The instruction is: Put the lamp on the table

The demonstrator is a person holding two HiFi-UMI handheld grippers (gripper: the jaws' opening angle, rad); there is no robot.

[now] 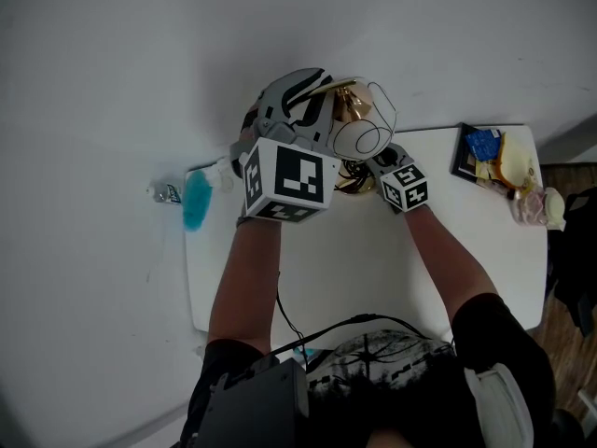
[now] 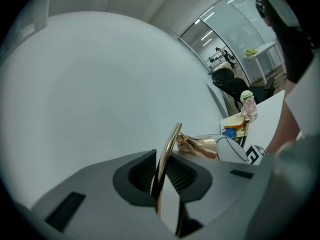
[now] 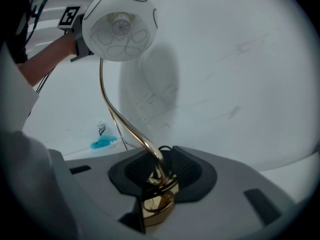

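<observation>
The lamp has a white globe shade (image 1: pixel 359 136), a curved gold stem and a gold base (image 1: pixel 353 183), which sits low at the far edge of the white table (image 1: pixel 373 269). My left gripper (image 1: pixel 322 91) is raised near the shade. In the left gripper view its ribbed pads press the thin gold stem (image 2: pixel 167 154) from both sides, with the shade (image 2: pixel 232 149) beyond. My right gripper (image 1: pixel 368 171) is down at the base. In the right gripper view the stem (image 3: pixel 112 111) rises between its pads with a gap on each side, the base (image 3: pixel 159 204) below and the shade (image 3: pixel 119 24) above.
A dark tray (image 1: pixel 464 147) with blue and yellow items lies at the table's far right corner, with a pale pink object (image 1: pixel 536 208) beside it. A blue object (image 1: pixel 197 200) and a small bottle (image 1: pixel 168 192) lie left of the table. A black cable (image 1: pixel 289 325) trails near me.
</observation>
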